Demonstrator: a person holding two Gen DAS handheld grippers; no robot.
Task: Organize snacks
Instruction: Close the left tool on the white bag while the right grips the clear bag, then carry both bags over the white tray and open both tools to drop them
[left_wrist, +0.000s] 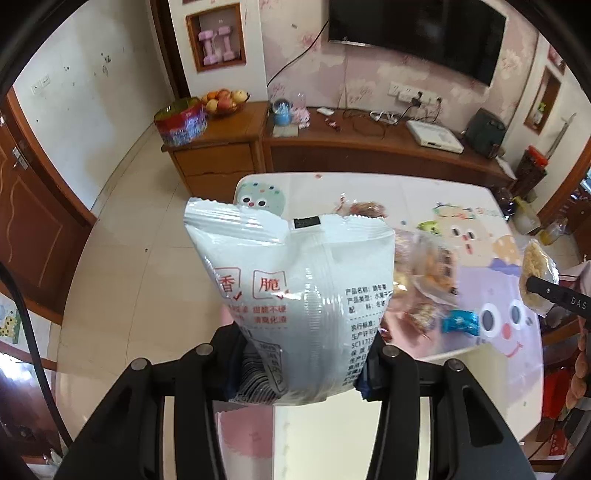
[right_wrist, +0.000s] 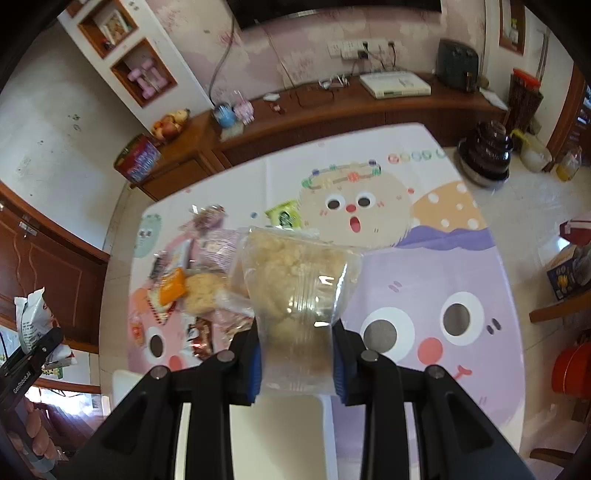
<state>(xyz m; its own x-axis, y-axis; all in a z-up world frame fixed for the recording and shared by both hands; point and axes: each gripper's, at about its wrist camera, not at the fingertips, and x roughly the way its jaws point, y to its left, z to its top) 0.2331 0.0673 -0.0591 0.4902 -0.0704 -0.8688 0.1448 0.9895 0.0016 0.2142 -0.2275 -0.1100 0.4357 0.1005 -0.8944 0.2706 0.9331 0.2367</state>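
The white snack pouch (left_wrist: 295, 295) covers much of the table (left_wrist: 369, 192) behind it and hides the inner faces of the left gripper (left_wrist: 301, 363), so the pads' contact shows only at its lower edges. Its small black print is too fine to read. The pile of snacks (left_wrist: 424, 288) behind its right side is blurred and half covered. In the right wrist view the clear bag of pale puffed pieces (right_wrist: 295, 291) hides the right gripper (right_wrist: 297, 363) fingertips and part of the snack heap (right_wrist: 192, 277), whose wrappers smear together. The television (left_wrist: 417, 33) is cut off at the top edge.
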